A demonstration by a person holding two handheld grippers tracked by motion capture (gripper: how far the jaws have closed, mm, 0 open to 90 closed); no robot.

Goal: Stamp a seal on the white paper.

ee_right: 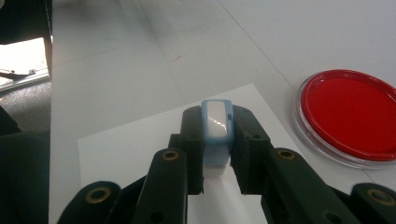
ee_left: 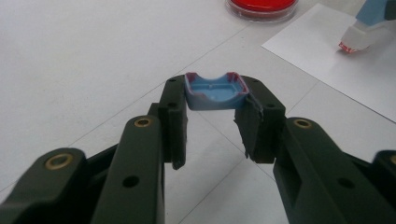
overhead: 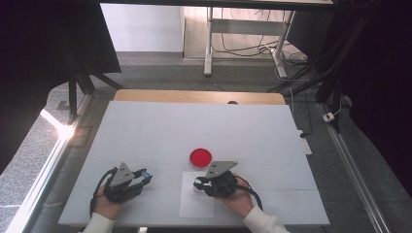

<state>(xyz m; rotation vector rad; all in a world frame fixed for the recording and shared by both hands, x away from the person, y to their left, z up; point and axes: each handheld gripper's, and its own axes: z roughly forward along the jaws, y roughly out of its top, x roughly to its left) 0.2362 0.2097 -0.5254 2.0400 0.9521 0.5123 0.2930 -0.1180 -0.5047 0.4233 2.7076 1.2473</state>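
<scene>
My left gripper [ee_left: 215, 109] is shut on a small blue cap [ee_left: 215, 92] with red-stained edges, its hollow side up, held above the white table at the front left [overhead: 144, 174]. My right gripper [ee_right: 217, 140] is shut on a blue and white stamp [ee_right: 217, 125]. The stamp [ee_left: 356, 38] is tilted, its red-inked white base down at a white sheet of paper [ee_left: 345, 74]; I cannot tell whether it touches. A round clear dish of red ink [overhead: 200, 157] sits just beyond the paper [overhead: 197, 204], to the right of the stamp in the right gripper view [ee_right: 350, 114].
The white table top [overhead: 194, 126] runs wide to the back and both sides. Its front edge lies close under the person's sleeves. Beyond the far edge are a floor, a desk frame and cables.
</scene>
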